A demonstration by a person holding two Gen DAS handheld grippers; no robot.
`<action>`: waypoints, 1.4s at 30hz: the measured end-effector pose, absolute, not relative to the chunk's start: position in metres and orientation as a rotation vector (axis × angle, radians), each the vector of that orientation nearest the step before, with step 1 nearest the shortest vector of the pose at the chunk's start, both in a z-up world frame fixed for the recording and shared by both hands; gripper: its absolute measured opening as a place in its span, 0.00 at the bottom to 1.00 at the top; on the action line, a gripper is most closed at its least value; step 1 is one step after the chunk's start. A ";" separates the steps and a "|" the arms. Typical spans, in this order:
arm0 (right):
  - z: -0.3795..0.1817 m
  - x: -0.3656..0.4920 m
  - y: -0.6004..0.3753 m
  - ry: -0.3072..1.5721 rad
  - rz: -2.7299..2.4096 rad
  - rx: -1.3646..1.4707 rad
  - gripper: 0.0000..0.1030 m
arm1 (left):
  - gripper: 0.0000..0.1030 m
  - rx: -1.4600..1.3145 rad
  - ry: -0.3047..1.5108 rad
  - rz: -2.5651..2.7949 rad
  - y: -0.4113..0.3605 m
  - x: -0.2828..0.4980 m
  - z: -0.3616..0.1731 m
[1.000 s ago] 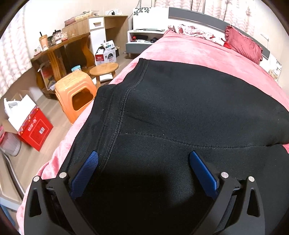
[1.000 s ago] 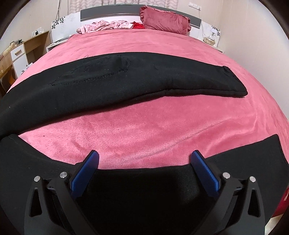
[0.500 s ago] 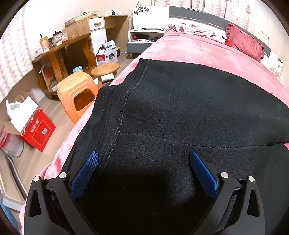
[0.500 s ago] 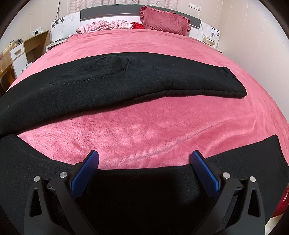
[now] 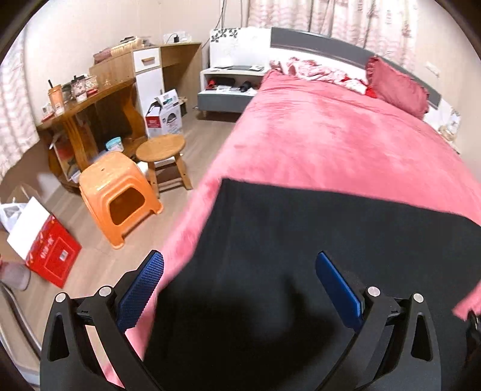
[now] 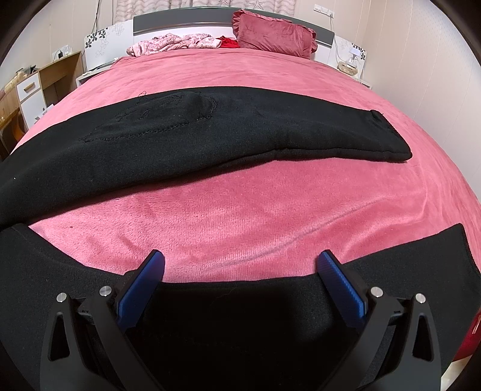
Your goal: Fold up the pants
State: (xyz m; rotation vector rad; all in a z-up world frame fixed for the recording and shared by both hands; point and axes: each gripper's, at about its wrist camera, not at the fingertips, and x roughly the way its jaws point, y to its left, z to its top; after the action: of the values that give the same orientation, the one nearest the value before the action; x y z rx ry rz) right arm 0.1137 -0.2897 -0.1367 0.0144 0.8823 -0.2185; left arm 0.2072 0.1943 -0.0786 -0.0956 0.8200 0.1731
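This is a bedroom in a home, with everything set around a large bed [image 6: 270,210] covered in a pink fleece blanket. At its head stand a grey and white headboard [image 6: 186,21], a ruffled red pillow [image 6: 273,36] and a heap of crumpled pink clothing [image 6: 174,43]. Beside the bed sit a low nightstand [image 5: 228,90], a cluttered wooden desk [image 5: 90,99], an orange plastic stool [image 5: 117,192] and a round wooden stool [image 5: 160,147] on a wood floor, with patterned curtains [image 5: 345,18] behind the headboard.

one pants [image 6: 210,144], two stools [image 5: 120,192], one pillow [image 6: 273,33]
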 end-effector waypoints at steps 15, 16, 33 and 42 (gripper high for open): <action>-0.137 0.114 -0.291 0.882 -0.215 0.021 0.98 | 0.84 -0.219 0.896 0.160 0.238 0.321 -0.116; -0.137 0.115 -0.291 0.882 -0.215 0.022 0.98 | 0.68 -0.221 0.900 0.161 0.240 0.326 -0.119; -0.137 0.114 -0.289 0.879 -0.223 0.023 0.98 | 0.07 -0.141 0.770 0.092 0.226 0.293 -0.092; -0.137 0.114 -0.289 0.880 -0.223 0.024 0.98 | 0.06 -0.327 0.756 -0.021 0.222 0.219 -0.052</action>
State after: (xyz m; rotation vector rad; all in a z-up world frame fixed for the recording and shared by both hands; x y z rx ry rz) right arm 0.1141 -0.2888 -0.1372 0.0239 0.8795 -0.2233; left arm 0.2192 0.2216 -0.0517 -0.3266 0.7557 -0.0210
